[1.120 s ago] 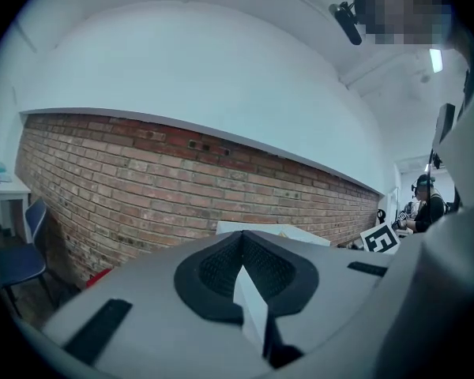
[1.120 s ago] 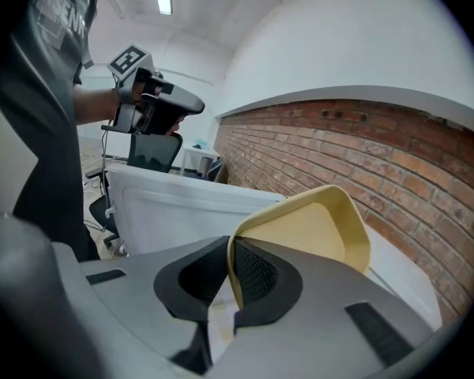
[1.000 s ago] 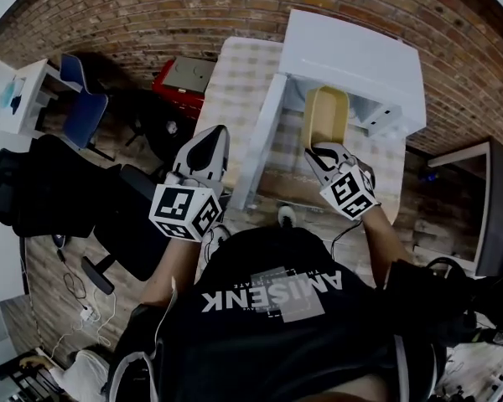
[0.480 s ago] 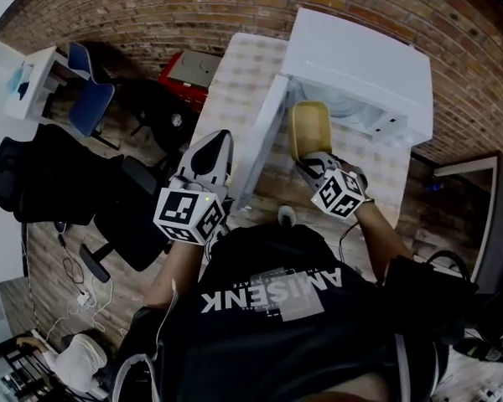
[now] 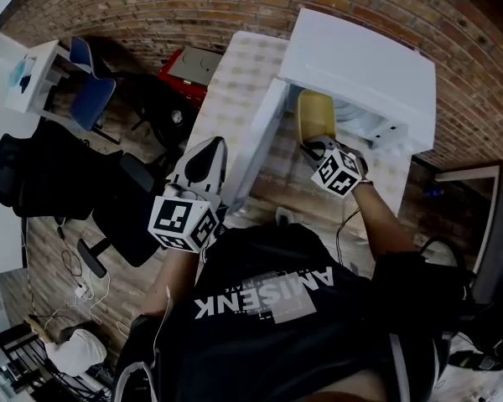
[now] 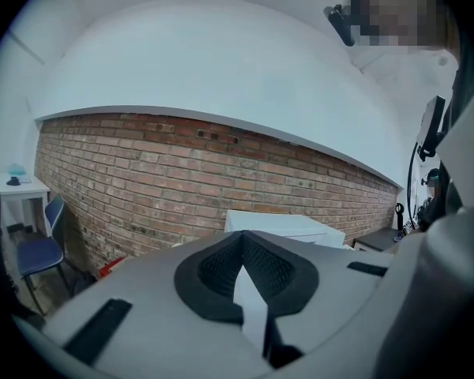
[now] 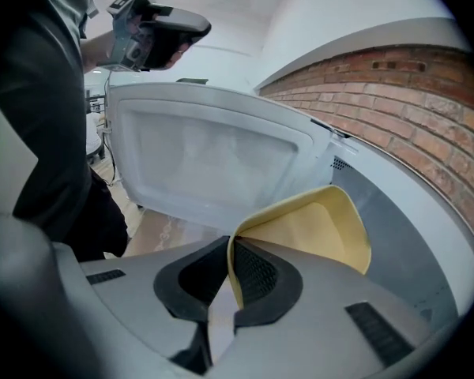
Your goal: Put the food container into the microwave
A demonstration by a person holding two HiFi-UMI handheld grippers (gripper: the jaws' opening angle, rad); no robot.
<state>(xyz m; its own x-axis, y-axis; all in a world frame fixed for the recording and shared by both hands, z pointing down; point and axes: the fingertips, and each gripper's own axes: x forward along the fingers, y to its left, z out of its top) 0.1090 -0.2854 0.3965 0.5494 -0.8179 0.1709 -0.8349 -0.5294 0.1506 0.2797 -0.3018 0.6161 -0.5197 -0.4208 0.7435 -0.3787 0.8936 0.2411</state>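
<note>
While the right gripper pinches its near rim between closed jaws, the yellow container hangs tilted at the mouth of the microwave. Its open side faces the door. From the head view the container shows at one o'clock, just ahead of the right gripper. Whether it touches the cavity floor cannot be told. Grey cavity wall lies at three o'clock of it in the right gripper view.

The door stands swung open at twelve o'clock, edge-on between the two grippers. It borders the container's left side.

The left gripper hovers at eleven o'clock, outside the door and well apart from the container. Its jaws are pressed together with nothing in them, pointing toward the brick wall.

The microwave rests on a table with a checked cloth. Beyond the table's far corner, at eleven o'clock, sits a red box. A blue chair and a white side table stand at ten o'clock, and a black office chair at nine.
</note>
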